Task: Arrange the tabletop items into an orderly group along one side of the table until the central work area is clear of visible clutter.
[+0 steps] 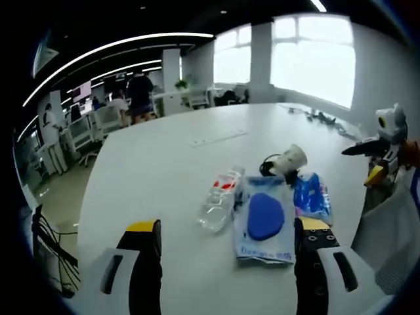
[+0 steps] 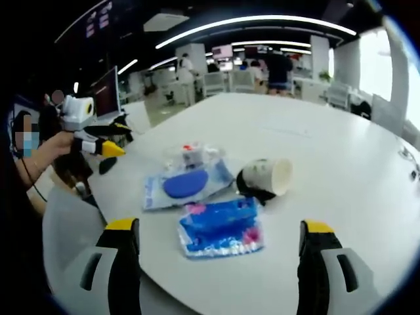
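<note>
Both hand-held grippers (image 1: 226, 246) (image 2: 220, 246) wide apart, empty.

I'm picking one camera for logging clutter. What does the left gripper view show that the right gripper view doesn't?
Left gripper view adds bright windows and a white strip on the table. Right gripper view adds a hand holding the left claw. Both share the bottle, disc packet, blue packet and tipped cup.
</note>
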